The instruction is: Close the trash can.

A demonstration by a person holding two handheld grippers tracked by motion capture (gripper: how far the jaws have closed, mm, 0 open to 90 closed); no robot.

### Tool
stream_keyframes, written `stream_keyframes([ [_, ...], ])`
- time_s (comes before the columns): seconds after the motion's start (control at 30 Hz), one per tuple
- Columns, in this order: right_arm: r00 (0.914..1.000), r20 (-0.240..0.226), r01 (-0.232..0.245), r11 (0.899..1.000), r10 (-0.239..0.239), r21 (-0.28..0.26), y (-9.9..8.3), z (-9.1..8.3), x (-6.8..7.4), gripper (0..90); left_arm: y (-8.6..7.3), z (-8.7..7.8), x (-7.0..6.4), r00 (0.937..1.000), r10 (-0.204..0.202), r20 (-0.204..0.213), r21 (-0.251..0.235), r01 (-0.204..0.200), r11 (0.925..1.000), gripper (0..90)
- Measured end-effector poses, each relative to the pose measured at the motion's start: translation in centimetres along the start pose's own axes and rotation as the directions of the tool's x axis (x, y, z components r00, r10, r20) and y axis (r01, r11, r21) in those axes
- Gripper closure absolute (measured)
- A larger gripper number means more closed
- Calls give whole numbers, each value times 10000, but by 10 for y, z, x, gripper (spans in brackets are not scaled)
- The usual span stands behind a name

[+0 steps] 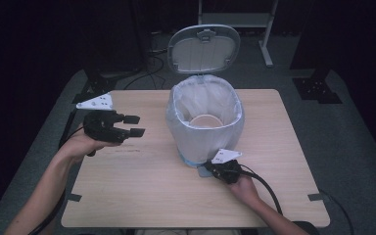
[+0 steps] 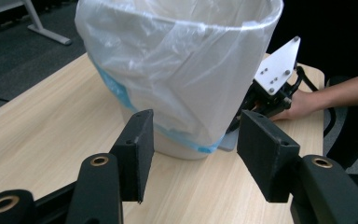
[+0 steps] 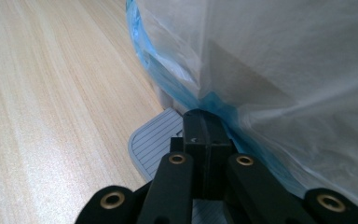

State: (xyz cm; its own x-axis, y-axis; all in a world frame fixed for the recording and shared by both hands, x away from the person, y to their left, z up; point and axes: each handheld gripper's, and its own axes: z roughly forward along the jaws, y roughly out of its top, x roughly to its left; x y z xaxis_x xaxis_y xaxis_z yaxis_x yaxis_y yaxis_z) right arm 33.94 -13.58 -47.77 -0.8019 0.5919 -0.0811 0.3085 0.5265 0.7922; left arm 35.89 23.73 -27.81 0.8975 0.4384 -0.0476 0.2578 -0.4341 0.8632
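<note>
With the closed right hand-held gripper [image 1: 214,169] pressed on the pedal [image 3: 151,142] just ahead of it and the left hand-held gripper [image 1: 136,125] held open beside the lined bin [image 1: 204,125], the lid [image 1: 204,48] could be dropped if the jaws are slipped off.

My high view looks forward and down over the whole table [image 1: 142,196]. My left gripper view faces the lined bin [image 2: 186,70] from a short way off, framed between its spread jaws. My right gripper view sits close against that bin's [image 3: 284,70] base, just beyond its closed jaws; all three share the bin.
</note>
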Motion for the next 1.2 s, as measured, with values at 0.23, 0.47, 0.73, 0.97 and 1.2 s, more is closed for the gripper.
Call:
stream_keyframes([
  [0.23, 9998, 163, 117, 9999, -116, -32, 2, -7, 4, 898, -15, 0, 1, 9998, -171, -58, 50, 172, 9998, 442],
  [0.47, 9992, -215, 338, 9989, -345, -321, -11, -55, 10, 789, -27, -4, 3, 9993, -344, -156, -25, 344, 9994, 435],
  [0.73, 9995, -185, -244, 9997, 246, 99, -37, -97, -12, 694, -45, -1, 1, 9989, -263, -379, -114, 259, 9996, 399],
  [0.97, 9962, 60, -864, 9963, 865, -32, -45, -111, -33, 624, -65, 2, 0, 9971, -254, -716, -361, 228, 9991, 347],
  [1.2, 9899, 561, -1301, 9915, 1301, -48, -56, -123, -52, 561, -86, 5, -3, 9951, -325, -937, -493, 280, 9984, 292],
])
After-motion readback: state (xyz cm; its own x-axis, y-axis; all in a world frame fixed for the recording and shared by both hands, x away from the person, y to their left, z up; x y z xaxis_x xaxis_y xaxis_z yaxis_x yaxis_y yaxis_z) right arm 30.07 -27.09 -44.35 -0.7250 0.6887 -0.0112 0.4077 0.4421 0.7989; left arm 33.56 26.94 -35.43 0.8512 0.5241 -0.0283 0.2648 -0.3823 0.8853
